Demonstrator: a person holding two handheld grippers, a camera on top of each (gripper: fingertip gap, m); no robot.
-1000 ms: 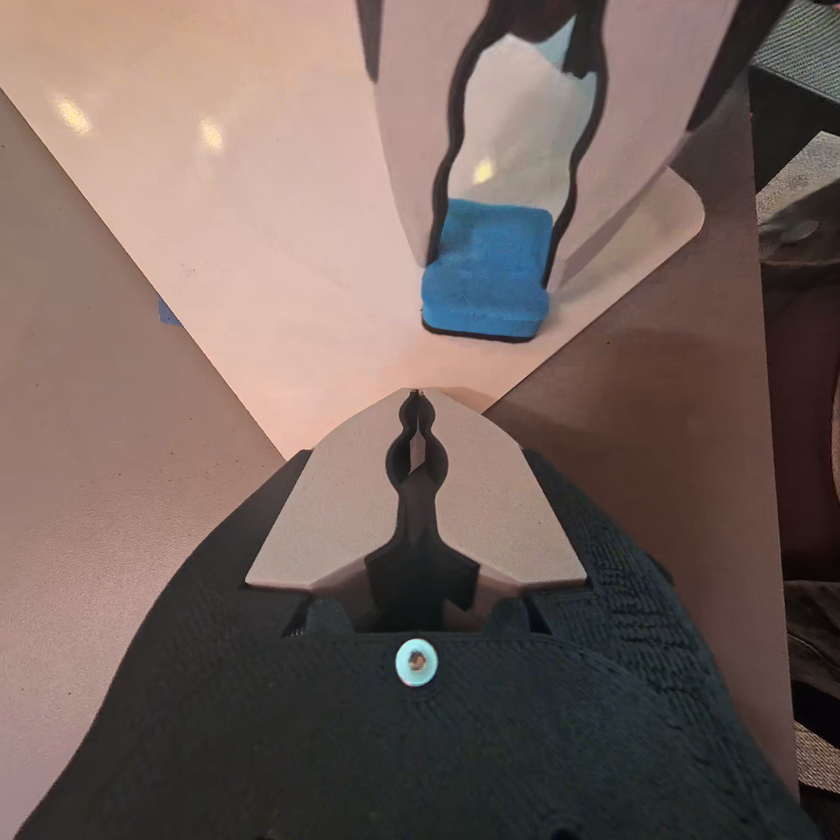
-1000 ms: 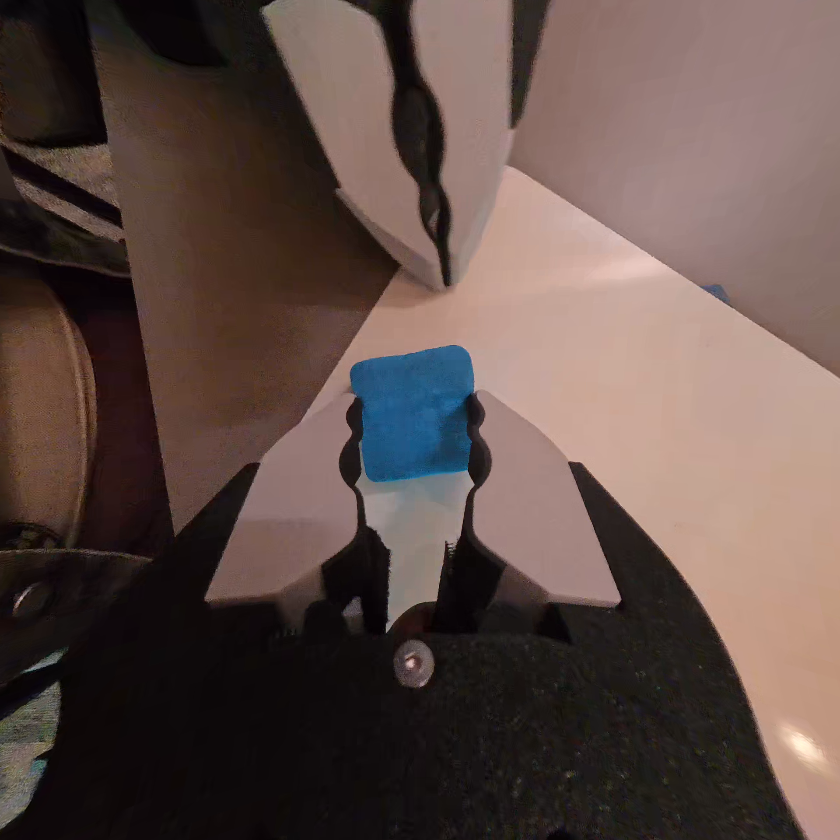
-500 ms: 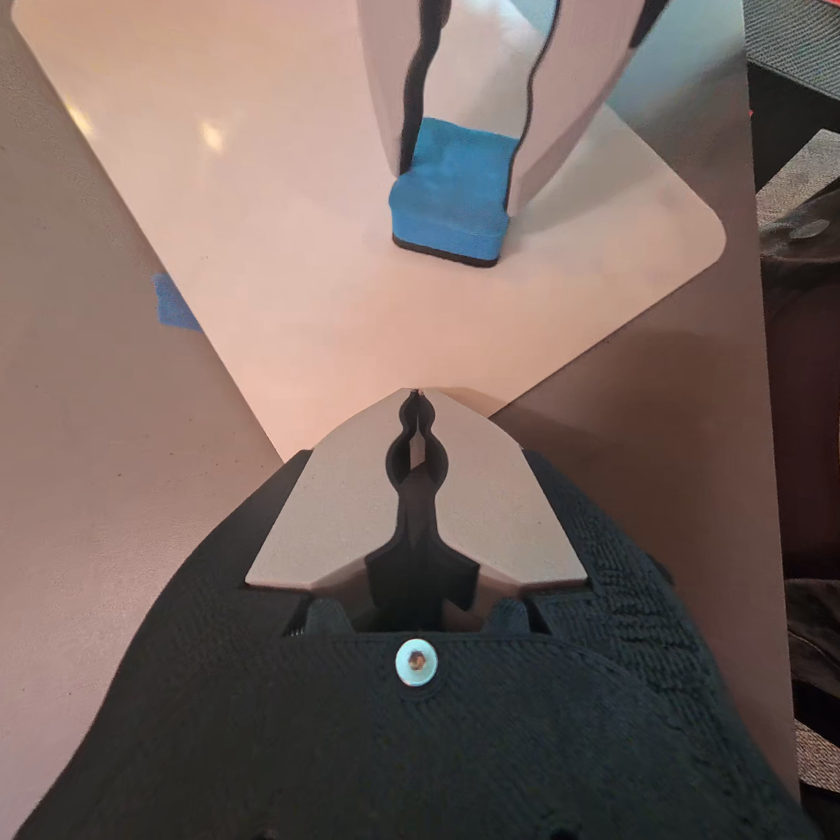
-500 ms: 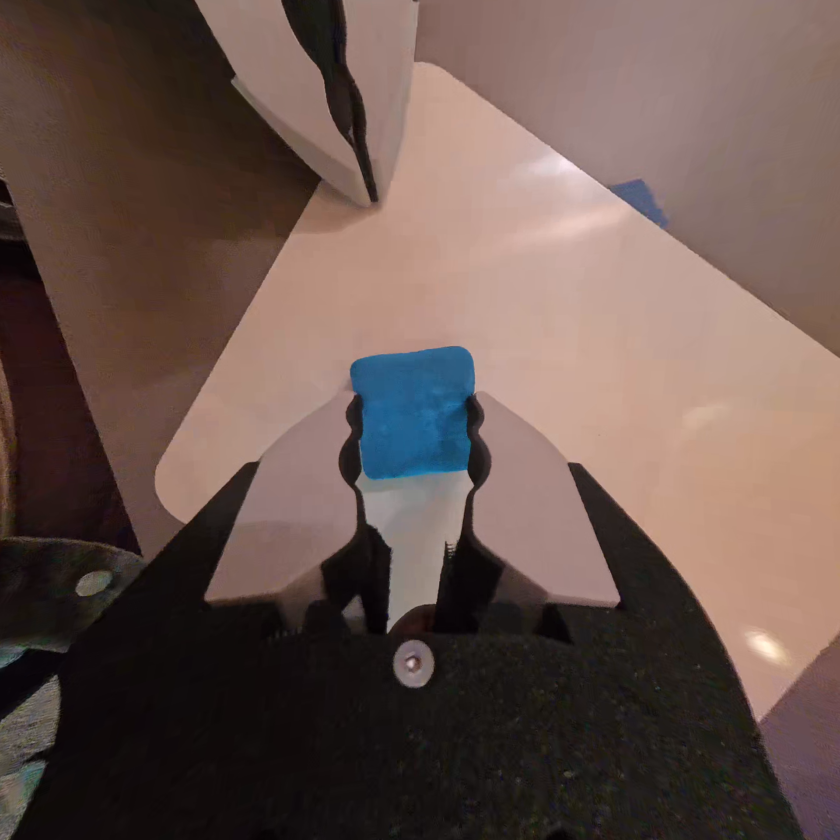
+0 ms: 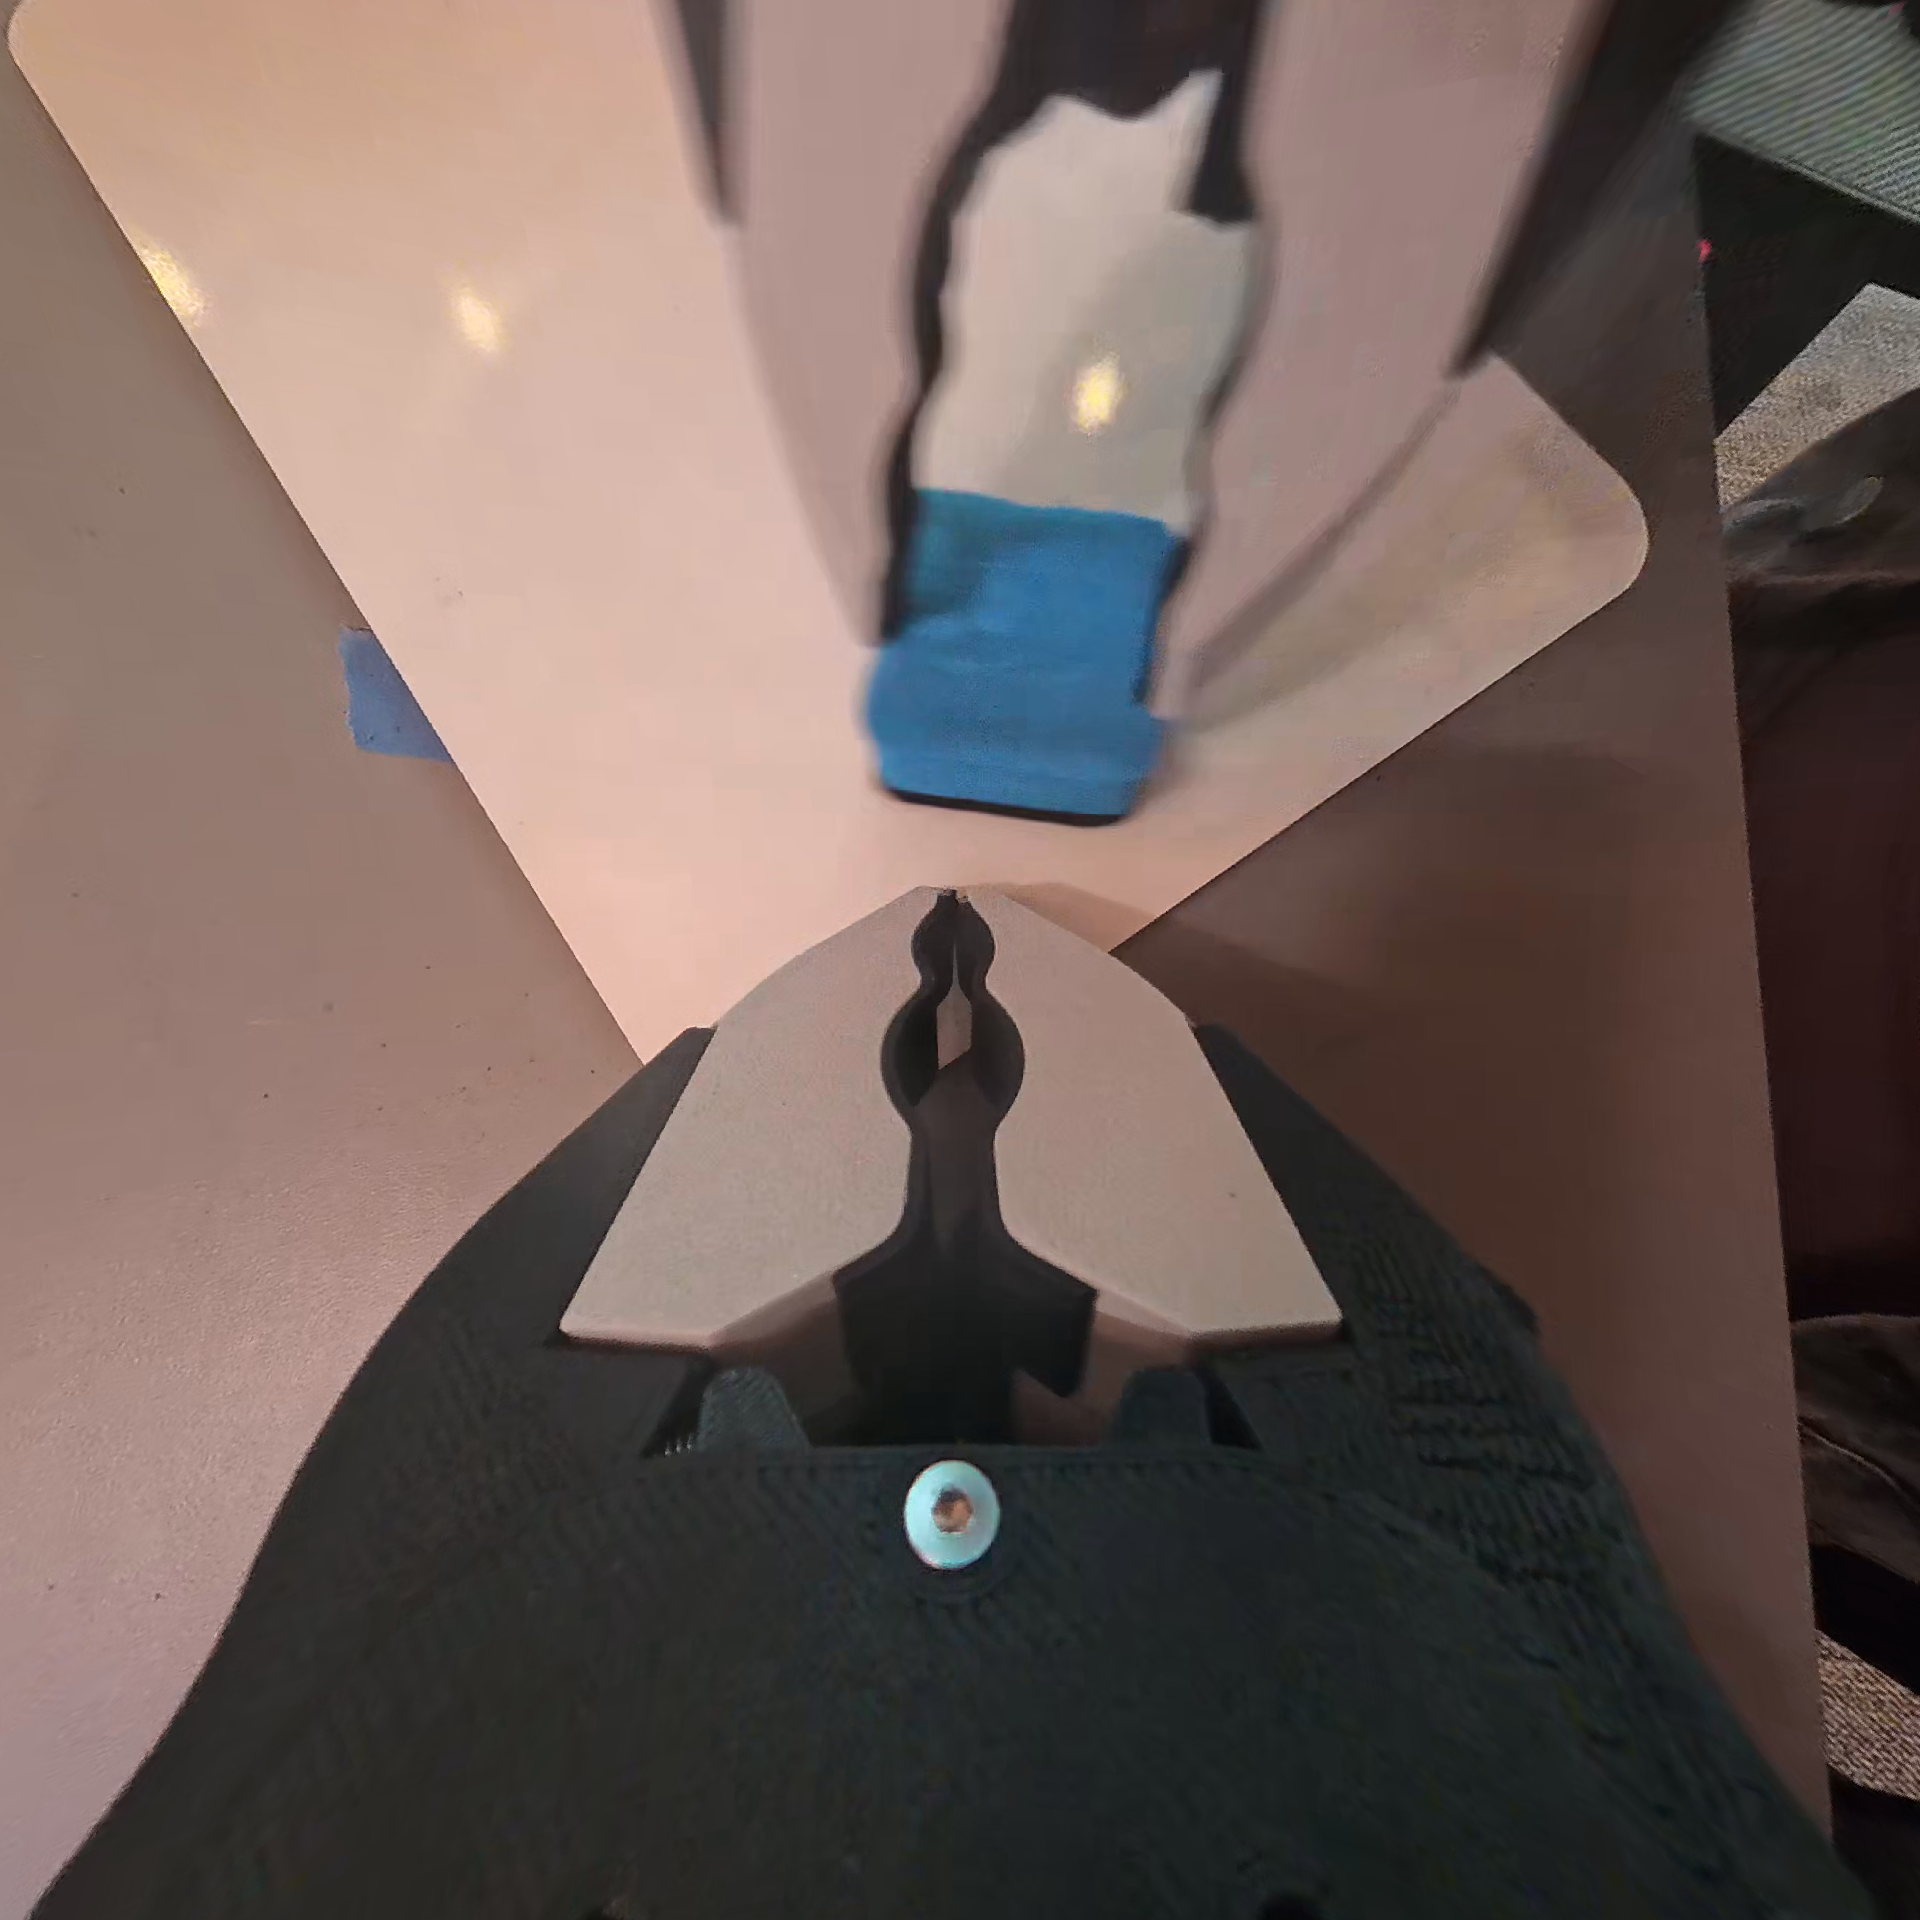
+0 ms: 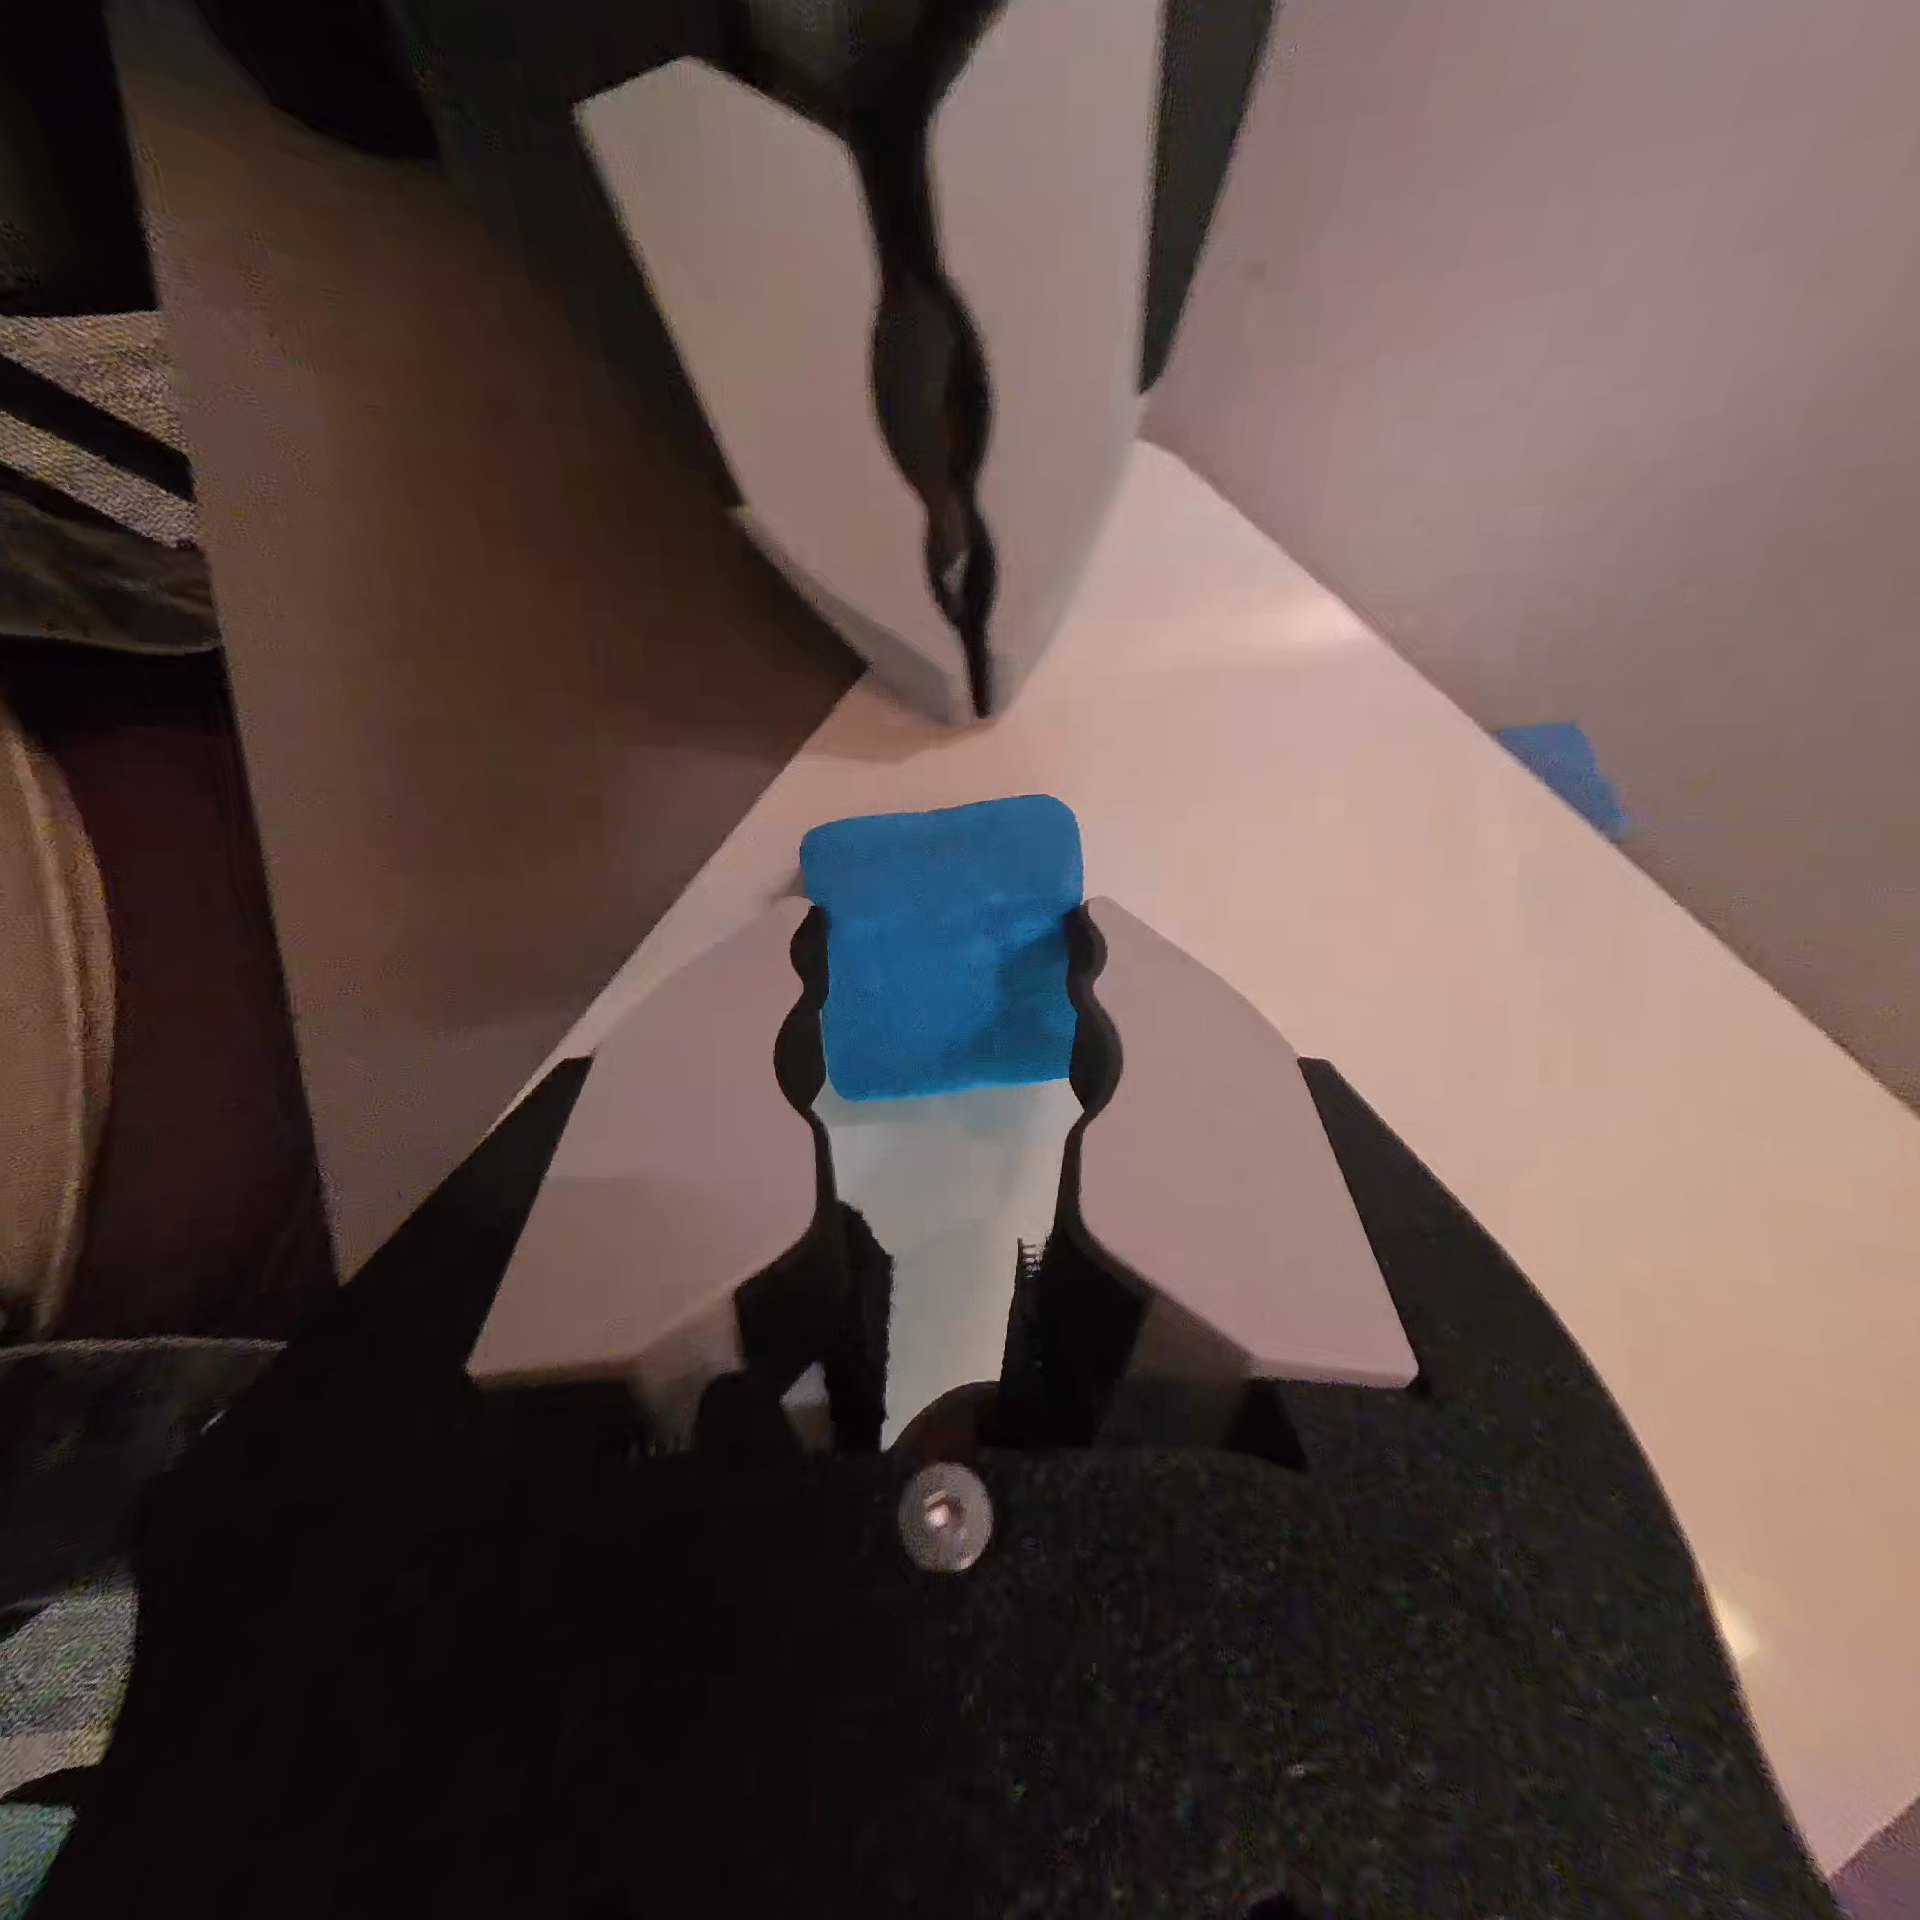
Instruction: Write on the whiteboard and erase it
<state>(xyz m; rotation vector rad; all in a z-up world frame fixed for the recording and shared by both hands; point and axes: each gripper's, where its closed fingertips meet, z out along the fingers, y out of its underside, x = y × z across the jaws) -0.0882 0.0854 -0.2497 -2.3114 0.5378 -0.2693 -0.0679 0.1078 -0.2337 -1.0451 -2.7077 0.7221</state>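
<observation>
Left tongs: tips pinched together with nothing between them, parked over the near corner of the whiteboard, right where it meets the table.

Right tongs: clamped on the blue eraser, both black pads squeezing its sides. From my left camera the eraser sits flat on the board with its dark underside down, near the board's near-right edge, a bit blurry.

Whiteboard: white, glossy, rounded corners, lying flat and turned so a corner points at my left tongs. I can't spot any writing on the part that shows, just some tiny specks.

Reflections: a few bright ceiling-light spots on the board's far-left area, plus one showing between the right tongs' fingers.

Table: plain beige-brown top, matte, a few small dark flecks. The board covers the middle of it; bare table shows left and right of the corner.

Blue tape: a short piece stuck on the table, touching the board's left edge. In my right camera it's off to the far right.

Room: dim and warm-lit. Past the table's right edge there's grey speckled carpet and some dark stuff I can't make out.
</observation>
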